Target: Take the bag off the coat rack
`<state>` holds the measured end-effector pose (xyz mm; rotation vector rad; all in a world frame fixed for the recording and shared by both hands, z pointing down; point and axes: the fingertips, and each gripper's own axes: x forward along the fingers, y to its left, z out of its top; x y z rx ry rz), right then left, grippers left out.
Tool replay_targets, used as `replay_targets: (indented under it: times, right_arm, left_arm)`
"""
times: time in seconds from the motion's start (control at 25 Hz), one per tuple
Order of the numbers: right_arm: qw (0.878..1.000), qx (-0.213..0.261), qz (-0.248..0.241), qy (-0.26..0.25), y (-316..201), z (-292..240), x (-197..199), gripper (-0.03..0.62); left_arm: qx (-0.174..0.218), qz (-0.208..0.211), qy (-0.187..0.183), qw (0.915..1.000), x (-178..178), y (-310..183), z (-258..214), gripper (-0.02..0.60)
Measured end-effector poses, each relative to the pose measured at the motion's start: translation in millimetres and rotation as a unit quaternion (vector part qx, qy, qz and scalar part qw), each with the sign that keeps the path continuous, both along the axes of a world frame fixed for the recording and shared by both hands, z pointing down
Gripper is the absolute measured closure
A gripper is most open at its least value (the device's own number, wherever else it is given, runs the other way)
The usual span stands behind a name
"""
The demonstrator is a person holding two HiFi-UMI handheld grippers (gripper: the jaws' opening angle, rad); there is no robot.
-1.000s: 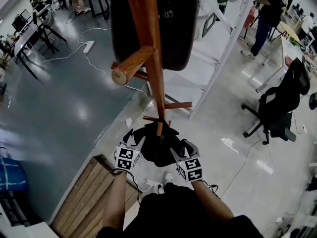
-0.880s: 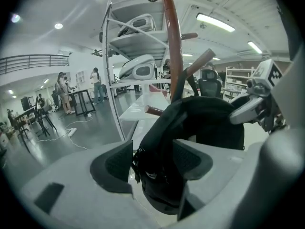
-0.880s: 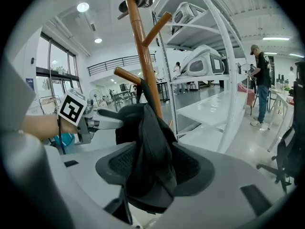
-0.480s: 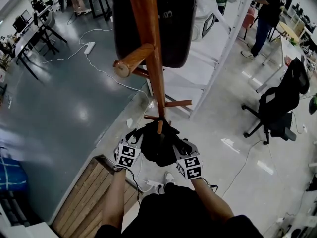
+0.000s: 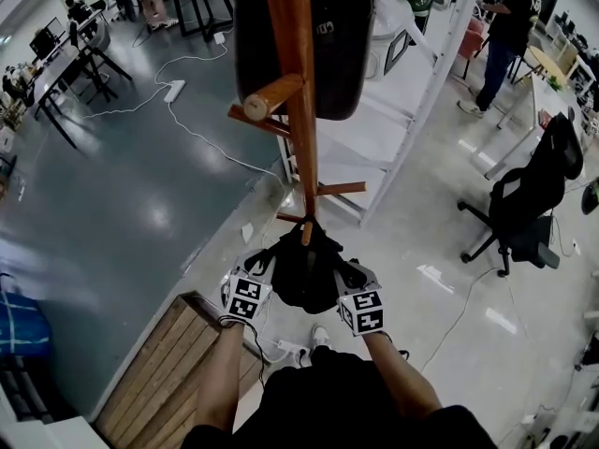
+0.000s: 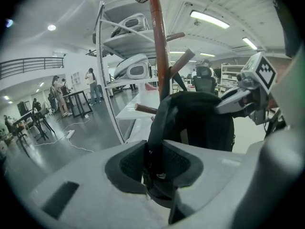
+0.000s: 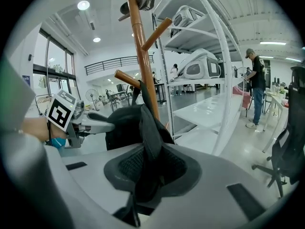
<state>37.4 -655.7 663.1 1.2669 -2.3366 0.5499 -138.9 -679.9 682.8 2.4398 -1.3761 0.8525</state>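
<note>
While freshly clenched on straps of the bag (image 5: 304,271), left claw (image 5: 265,262) and right claw (image 5: 344,271) beside the coat rack (image 5: 301,110), shelving (image 5: 440,64) behind.

The right gripper (image 7: 150,168), its jaws having just been closing, pinches a fold of the black bag (image 7: 123,124) hanging against the wooden rack (image 7: 142,56).

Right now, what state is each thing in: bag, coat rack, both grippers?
bag: hangs on a low peg, clamped from both sides
coat rack: upright
left gripper: jaws have just been closing, now shut on the bag's strap
right gripper: jaws have just been closing, now shut on the bag's fabric
</note>
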Motion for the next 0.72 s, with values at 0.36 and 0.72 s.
replay_targets:
  times: [0.36,0.72]
  right_arm:
    - [1.000,0.013,0.006,-0.006,13,-19,4,0.520]
    - [0.999,0.036,0.006,-0.011,45,-54,-3,0.522]
  left_arm:
    - [0.015,-0.012,0.011,0.9997,5,21,-26,0.491]
    - [0.037,-0.034,0.039,0.9979,-2,58,-66,0.491]
